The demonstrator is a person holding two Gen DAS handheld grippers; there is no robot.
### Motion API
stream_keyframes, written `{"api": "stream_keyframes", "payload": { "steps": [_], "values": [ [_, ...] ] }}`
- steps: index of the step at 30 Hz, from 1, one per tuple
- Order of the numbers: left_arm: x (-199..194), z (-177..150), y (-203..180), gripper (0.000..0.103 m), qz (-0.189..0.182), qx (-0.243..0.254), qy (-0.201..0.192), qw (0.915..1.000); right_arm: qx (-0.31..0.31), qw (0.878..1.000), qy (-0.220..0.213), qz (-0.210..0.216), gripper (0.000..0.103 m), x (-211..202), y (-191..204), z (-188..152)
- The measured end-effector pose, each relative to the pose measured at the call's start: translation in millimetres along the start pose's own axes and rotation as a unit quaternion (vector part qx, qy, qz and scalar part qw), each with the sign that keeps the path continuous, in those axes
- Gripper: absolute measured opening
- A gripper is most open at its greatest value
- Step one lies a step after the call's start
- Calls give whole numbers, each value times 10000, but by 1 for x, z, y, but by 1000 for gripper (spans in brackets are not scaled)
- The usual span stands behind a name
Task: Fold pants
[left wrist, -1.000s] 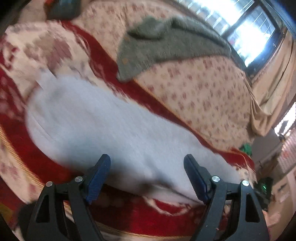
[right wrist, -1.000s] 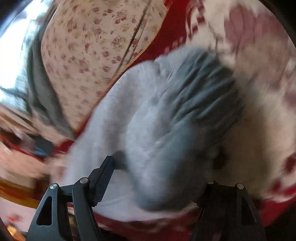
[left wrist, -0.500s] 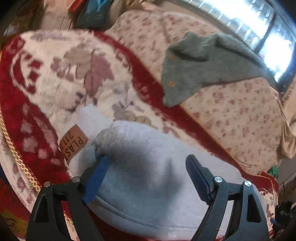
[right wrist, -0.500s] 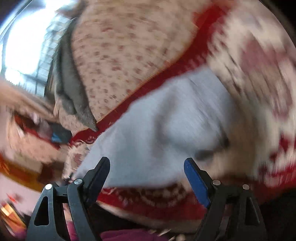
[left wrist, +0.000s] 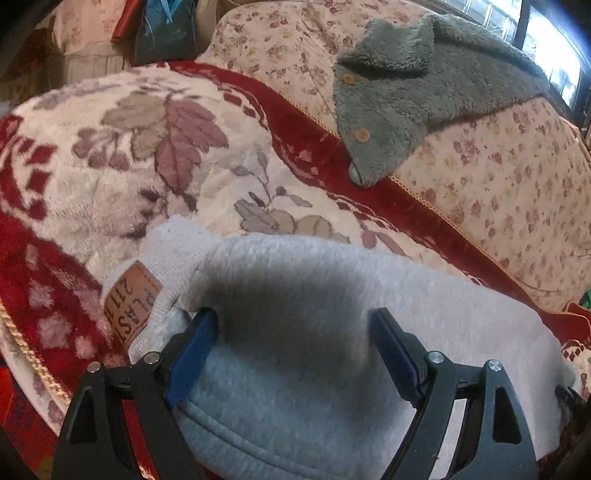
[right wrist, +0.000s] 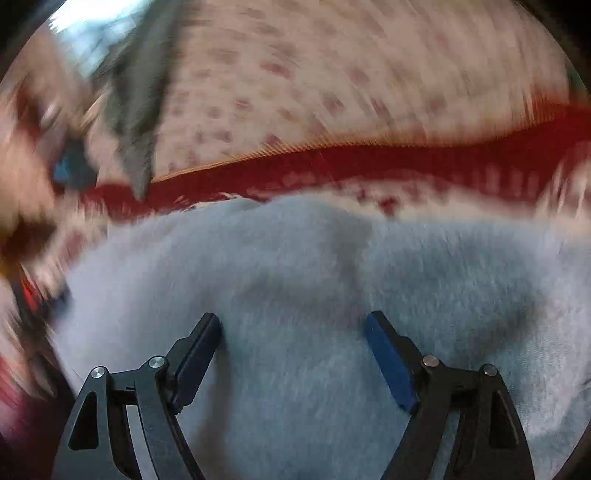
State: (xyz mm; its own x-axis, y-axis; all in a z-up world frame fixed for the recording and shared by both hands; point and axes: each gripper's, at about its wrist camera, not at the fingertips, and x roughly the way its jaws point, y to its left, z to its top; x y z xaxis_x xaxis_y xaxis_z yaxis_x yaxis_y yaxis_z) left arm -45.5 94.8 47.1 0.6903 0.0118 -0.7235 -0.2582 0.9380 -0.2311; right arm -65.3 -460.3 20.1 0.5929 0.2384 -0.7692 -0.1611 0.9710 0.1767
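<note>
The light grey sweatpants [left wrist: 332, 302] lie folded over on a red and cream floral blanket [left wrist: 122, 155]. A brown leather label [left wrist: 131, 302] shows on their waistband at the left. My left gripper [left wrist: 291, 332] is open, low over the pants near the waistband, its blue pads on either side of a fold. In the blurred right wrist view the pants [right wrist: 314, 280] fill the lower half. My right gripper [right wrist: 293, 332] is open just above the fabric and holds nothing.
A grey fleece jacket [left wrist: 413, 85] with buttons lies on a floral cushion [left wrist: 498, 177] behind the blanket. A window [left wrist: 546, 44] is at the far right. A dark blue bag [left wrist: 162, 33] stands at the back left.
My left gripper has moved along the pants to the waistband end and closer to the fabric. My right gripper has let go of the bunched fabric, opened, and swung over the flat pants.
</note>
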Motion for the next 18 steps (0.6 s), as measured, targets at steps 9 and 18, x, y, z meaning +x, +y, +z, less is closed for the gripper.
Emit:
{"api": "stream_keyframes", "payload": {
  "steps": [9, 18],
  "values": [
    [-29, 21, -126, 96, -1844, 789, 289, 9793, 996, 9904, -16, 962, 87, -33, -27, 28],
    [61, 0, -330, 96, -3207, 1725, 1863, 9125, 929, 9895, 85, 1106, 89, -17, -24, 24]
  ]
}}
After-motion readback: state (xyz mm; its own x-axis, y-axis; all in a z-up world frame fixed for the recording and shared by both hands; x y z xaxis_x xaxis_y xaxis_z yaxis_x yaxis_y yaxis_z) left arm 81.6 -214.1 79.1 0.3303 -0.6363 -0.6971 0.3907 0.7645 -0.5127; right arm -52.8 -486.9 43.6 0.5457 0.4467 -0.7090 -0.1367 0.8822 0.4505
